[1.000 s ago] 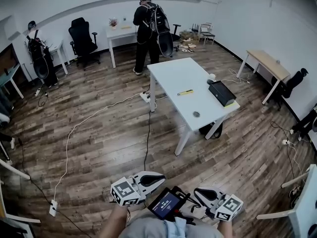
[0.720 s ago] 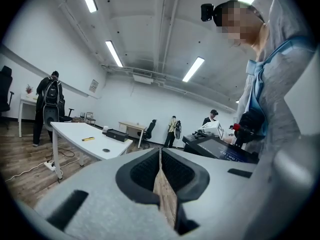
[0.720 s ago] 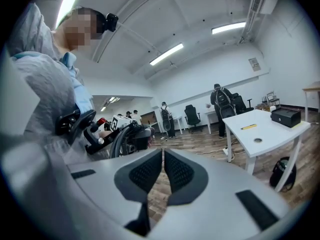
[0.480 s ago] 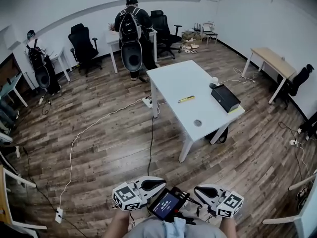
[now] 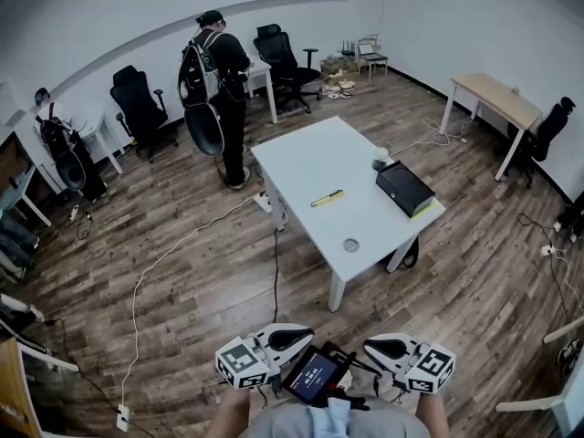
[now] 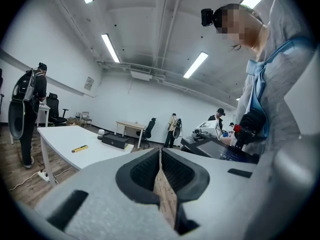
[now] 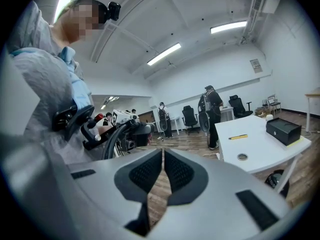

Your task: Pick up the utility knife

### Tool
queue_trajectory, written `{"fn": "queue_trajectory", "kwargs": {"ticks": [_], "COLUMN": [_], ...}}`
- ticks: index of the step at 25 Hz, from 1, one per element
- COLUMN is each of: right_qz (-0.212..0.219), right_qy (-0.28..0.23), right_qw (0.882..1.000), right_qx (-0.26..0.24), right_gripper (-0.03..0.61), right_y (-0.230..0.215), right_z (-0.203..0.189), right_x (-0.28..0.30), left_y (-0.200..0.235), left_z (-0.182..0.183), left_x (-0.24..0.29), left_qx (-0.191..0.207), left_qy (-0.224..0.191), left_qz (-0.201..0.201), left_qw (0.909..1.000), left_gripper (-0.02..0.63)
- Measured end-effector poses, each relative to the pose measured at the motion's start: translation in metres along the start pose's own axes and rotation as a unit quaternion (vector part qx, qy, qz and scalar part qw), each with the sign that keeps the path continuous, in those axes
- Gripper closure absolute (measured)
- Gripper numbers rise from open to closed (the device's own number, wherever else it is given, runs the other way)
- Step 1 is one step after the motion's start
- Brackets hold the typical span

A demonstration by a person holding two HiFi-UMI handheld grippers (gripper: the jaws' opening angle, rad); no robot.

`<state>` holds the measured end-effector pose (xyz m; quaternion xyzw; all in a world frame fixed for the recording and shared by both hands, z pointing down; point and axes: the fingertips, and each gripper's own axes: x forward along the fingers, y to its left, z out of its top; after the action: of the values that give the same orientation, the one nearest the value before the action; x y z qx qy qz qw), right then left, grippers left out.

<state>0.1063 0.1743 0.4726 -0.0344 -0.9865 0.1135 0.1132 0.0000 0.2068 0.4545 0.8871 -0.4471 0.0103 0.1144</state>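
Note:
The yellow utility knife (image 5: pixel 327 198) lies on the white table (image 5: pixel 310 167) in the middle of the room, far ahead of both grippers. It also shows small on the tabletop in the left gripper view (image 6: pixel 79 148) and in the right gripper view (image 7: pixel 238 137). My left gripper (image 5: pixel 308 335) is held low near my body, its jaws closed together with nothing between them (image 6: pixel 160 152). The right gripper (image 5: pixel 369 345) is beside it, also shut and empty (image 7: pixel 163 151). Both are well short of the table.
On the table are a black box (image 5: pixel 403 188), a small round object (image 5: pixel 350 245) and a white cup (image 5: pixel 380 156). A person with a backpack (image 5: pixel 214 89) stands at the table's far left corner. Cables (image 5: pixel 173 254) run over the wooden floor. A wooden desk (image 5: pixel 493 99) stands at right.
The table and knife have drawn nearer in the head view. The person with the backpack has walked left, toward the table's far left corner. Both grippers stay shut at the bottom edge.

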Motion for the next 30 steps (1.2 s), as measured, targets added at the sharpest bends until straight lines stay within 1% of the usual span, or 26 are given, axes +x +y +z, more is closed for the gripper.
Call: {"fn": "queue_trajectory", "kwargs": {"ticks": [5,10,14,19,25,30], "right_qz": [0.002,0.002,-0.002,0.010,-0.002,-0.019], "right_qy": [0.002,-0.002,-0.007,-0.005,-0.008,-0.003], "right_qw": [1.000,1.000,1.000,1.000,1.000,1.000], "right_qx": [-0.002,-0.002,0.001,0.005,0.012,0.019], "right_gripper": [0.548,0.548,0.548,0.548,0.548,0.548], "right_y": [-0.039,-0.079,-0.104,-0.117,-0.136,-0.162], "right_z": [0.004,0.007,0.011,0.012,0.014,0.019], "right_x": [-0.013,-0.025,-0.028,-0.025,-0.018,-0.006], "left_y": [0.015,0.029,0.039,0.050,0.068,0.098], "left_z": [0.006,0.013,0.014,0.015,0.012,0.017], "left_x": [0.040,0.075,0.087,0.095,0.111,0.126], "left_qx": [0.004,0.020,0.021,0.016,0.009,0.015], "left_qy": [0.007,0.013,0.019,0.019,0.028,0.038], "left_qz": [-0.003,-0.002,0.005,0.013,-0.004,-0.022], "left_qw": [1.0000,0.9997,0.9996,0.9996,0.9995,0.9989], "left_gripper": [0.595,0.595,0.595,0.595,0.595,0.595]}}
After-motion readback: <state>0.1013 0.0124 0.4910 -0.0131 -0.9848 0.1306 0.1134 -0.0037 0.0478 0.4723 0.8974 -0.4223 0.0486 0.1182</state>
